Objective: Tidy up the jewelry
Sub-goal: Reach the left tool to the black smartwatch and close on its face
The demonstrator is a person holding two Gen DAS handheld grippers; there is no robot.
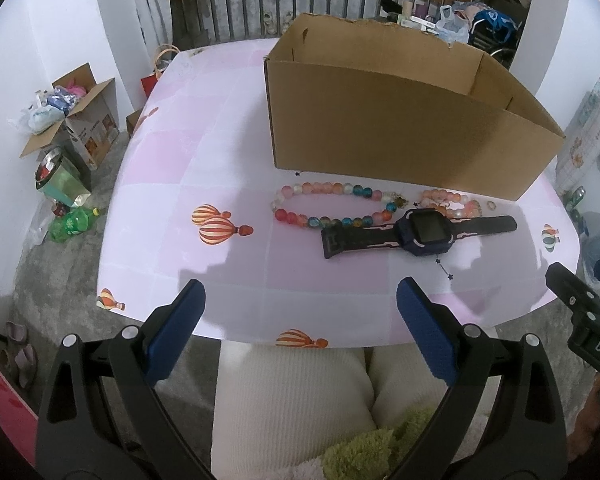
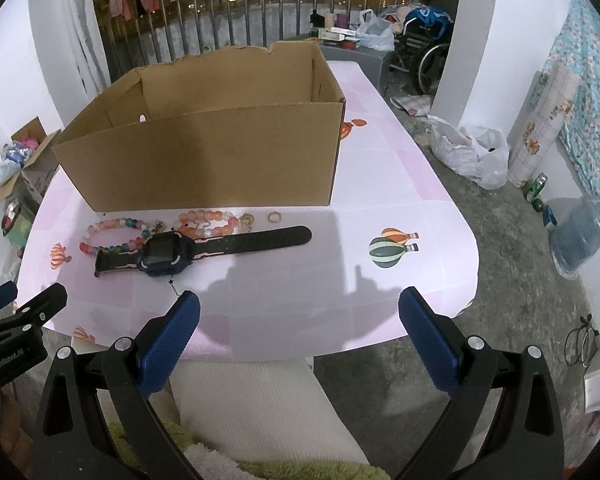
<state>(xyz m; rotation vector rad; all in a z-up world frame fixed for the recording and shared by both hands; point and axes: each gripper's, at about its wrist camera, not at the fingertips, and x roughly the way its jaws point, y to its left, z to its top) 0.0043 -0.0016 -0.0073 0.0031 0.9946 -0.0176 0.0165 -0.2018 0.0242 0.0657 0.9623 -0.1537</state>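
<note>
An open cardboard box point(image 1: 400, 136) point(image 2: 204, 160) stands on the pink balloon-print table point(image 1: 204, 184) point(image 2: 400, 184). In front of it lie a multicoloured bead bracelet point(image 1: 332, 204) point(image 2: 112, 236), a pink bead bracelet point(image 1: 450, 202) point(image 2: 208, 222), a small ring point(image 2: 274, 217) point(image 1: 491, 204) and a dark blue smartwatch point(image 1: 420, 232) point(image 2: 168, 254). My left gripper point(image 1: 300, 320) hangs open over the table's near edge, short of the jewelry. My right gripper point(image 2: 300, 328) is open too, near the front edge, right of the watch. Nothing is between either pair of fingers.
A person's lap in white trousers point(image 1: 292, 392) sits below the table edge. Boxes, bags and a green bottle point(image 1: 72, 222) clutter the floor at left. A white plastic bag point(image 2: 472, 152) and a water jug point(image 2: 580, 236) stand on the floor at right.
</note>
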